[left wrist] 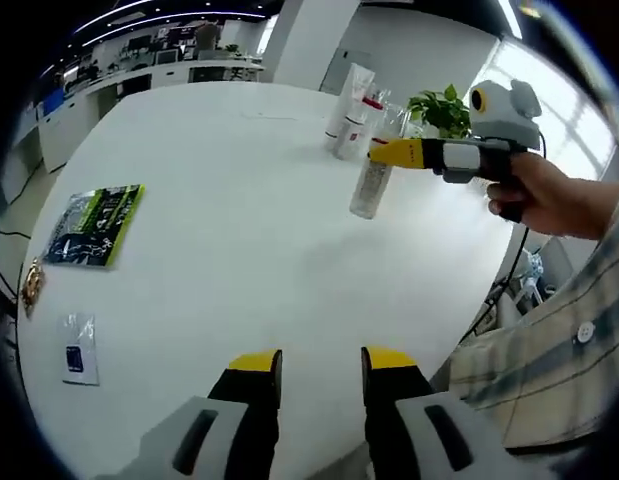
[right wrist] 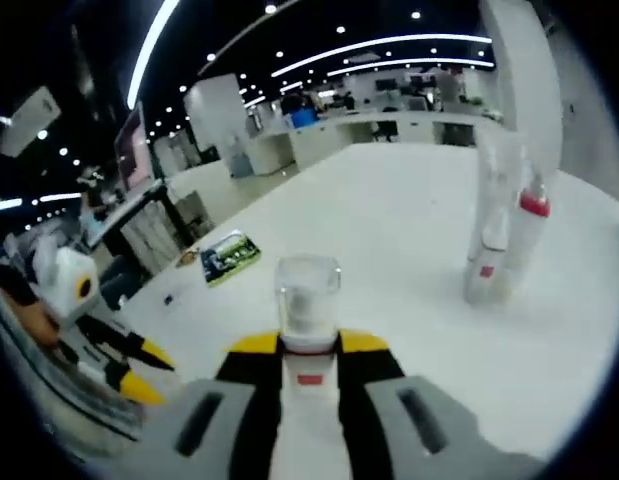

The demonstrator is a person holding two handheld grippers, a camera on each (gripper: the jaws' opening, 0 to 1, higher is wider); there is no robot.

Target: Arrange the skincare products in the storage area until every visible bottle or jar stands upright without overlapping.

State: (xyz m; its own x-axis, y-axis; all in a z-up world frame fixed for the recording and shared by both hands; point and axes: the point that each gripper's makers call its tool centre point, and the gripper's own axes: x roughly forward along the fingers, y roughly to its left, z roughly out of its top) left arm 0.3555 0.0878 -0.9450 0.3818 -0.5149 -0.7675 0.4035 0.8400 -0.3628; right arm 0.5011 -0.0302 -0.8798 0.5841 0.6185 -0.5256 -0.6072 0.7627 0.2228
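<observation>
1. The right gripper (right wrist: pixel 309 345) has its jaws clenched on a clear bottle (right wrist: pixel 307 300), which sits low in the centre of the right gripper view with its capped top pointing away from the lens. In the left gripper view the same bottle (left wrist: pixel 372 185) hangs upright in the upper right of the frame, its base at or just above the white table (left wrist: pixel 239 260); I cannot tell whether it touches.
2. The left gripper (left wrist: pixel 321 365) waits at the bottom centre of its view with jaws parted and nothing between them.
3. The bottle looks like transparent hard plastic or glass: probably light, stiff and smooth, so likely slippery. A hold around the middle of the body, as now, seems safest; the cap end may twist or slip.
4. A cluster of tall bottles and tubes (left wrist: pixel 354 120), one with a red cap, stands upright just beyond the held bottle, in the upper right of the left gripper view. In the right gripper view they (right wrist: pixel 504 240) stand at the right.
5. They are narrow and top-heavy by my judgement, so a nudge could topple them.
6. A green packet (left wrist: pixel 94 225) and a small sachet (left wrist: pixel 77 350) lie flat at the left, well apart; a potted plant (left wrist: pixel 441 108) sits behind the cluster.
</observation>
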